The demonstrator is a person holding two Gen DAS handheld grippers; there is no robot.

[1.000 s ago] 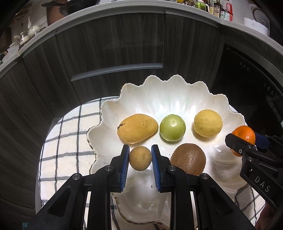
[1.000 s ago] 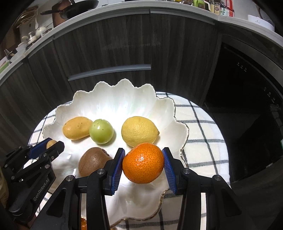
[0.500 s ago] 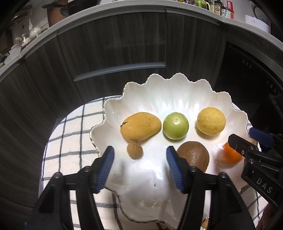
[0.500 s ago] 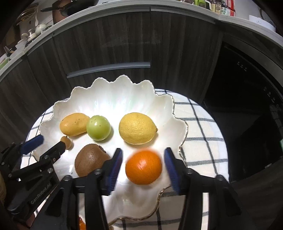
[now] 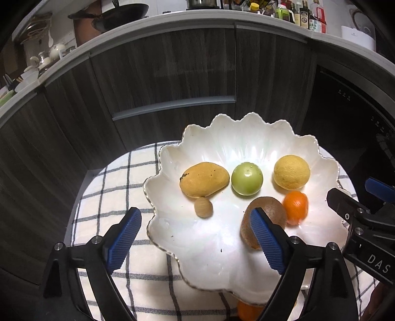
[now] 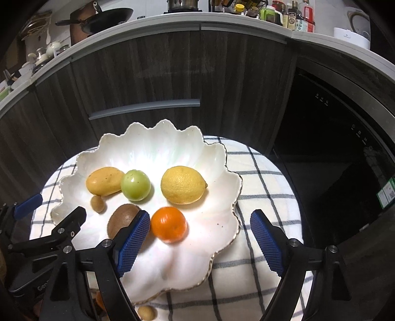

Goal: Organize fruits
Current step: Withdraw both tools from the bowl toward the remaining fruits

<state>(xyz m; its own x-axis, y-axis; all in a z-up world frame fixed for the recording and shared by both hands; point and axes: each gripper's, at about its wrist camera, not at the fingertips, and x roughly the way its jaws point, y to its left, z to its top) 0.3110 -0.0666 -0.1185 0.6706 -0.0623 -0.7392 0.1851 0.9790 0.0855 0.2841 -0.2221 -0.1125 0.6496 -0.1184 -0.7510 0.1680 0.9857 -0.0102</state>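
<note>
**Fruit in scalloped dish, both grippers let go**

Dark wood-grain cabinets (image 5: pixel 172 81) behind, grey handle bar (image 6: pixel 144 108) across the front, worktop clutter above: pan (image 6: pixel 98 17), bottles (image 5: pixel 303 14). Black appliance front (image 6: pixel 333 148) off to the right.

Noted six fruits inside white scalloped dish (image 5: pixel 246 138). Back row, left to right: mango (image 5: pixel 203 179), green round fruit (image 5: pixel 246 181), lemon (image 5: pixel 291 175). Front row: small tan fruit (image 5: pixel 203 208) touching mango's lower edge; kiwi (image 6: pixel 122 219); tangerine (image 6: pixel 168 224) just beside kiwi, slightly blurred in left wrist view. Dish rested on white cloth with dark check lines (image 6: pixel 259 177).

Left gripper (image 5: pixel 195 238): jaws spread wide, just been opening, nothing between pads. Small tan fruit lay ahead of the gap, clear of both. Left blue pad (image 5: pixel 123 238) over cloth outside dish rim; right pad in front of kiwi.

Right gripper (image 6: pixel 200 240): jaws also spread, just been opening, nothing pinched. Tangerine sat on dish ahead of the gap, nearer left pad (image 6: pixel 133 240), no contact seen. Right pad over cloth past dish rim.

Seen below near rim of dish, partly hidden: another orange fruit (image 5: pixel 249 310) and another small tan fruit (image 6: pixel 147 312) on cloth.
</note>
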